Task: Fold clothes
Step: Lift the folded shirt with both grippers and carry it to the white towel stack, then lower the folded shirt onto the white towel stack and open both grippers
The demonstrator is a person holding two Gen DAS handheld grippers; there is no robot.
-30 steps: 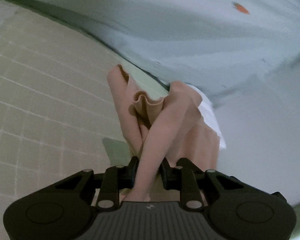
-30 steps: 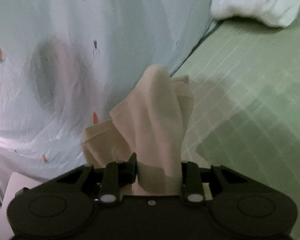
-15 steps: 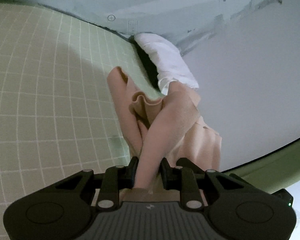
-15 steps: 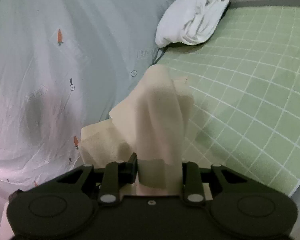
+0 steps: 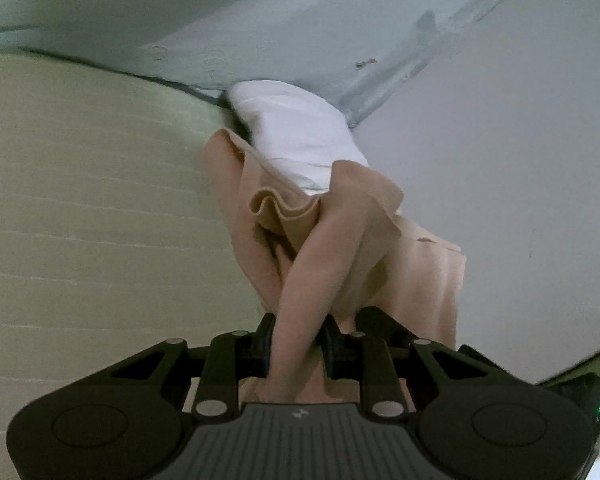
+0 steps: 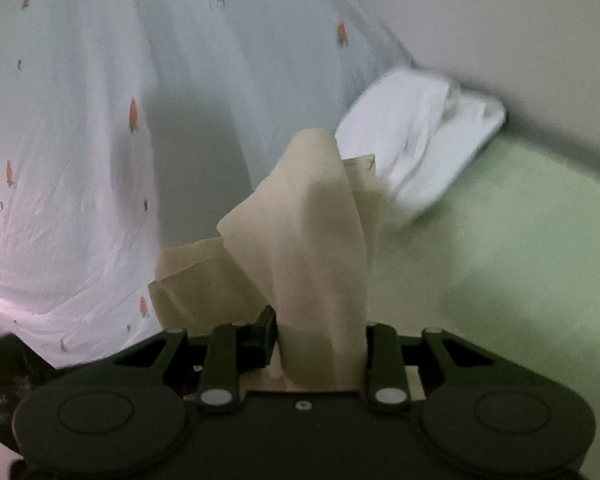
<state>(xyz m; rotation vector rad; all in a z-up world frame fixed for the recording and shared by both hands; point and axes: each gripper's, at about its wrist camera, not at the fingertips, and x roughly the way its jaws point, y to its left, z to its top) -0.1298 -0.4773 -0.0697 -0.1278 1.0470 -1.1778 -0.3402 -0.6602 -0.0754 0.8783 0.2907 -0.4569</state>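
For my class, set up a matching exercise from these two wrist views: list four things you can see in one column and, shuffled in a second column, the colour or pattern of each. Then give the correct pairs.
Things
1. garment pinched in the left claw
2. bundle of cloth lying further back
3. mat
4. sheet

Descriptions
A. pale green with a light grid
B. beige
C. pale with small orange carrots
D. white

Pairs: 1-B, 2-D, 3-A, 4-C

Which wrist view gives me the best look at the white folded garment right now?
The right wrist view: the white folded garment lies nearly whole on the green mat, though motion-blurred. In the left wrist view, the held beige garment covers its near end.
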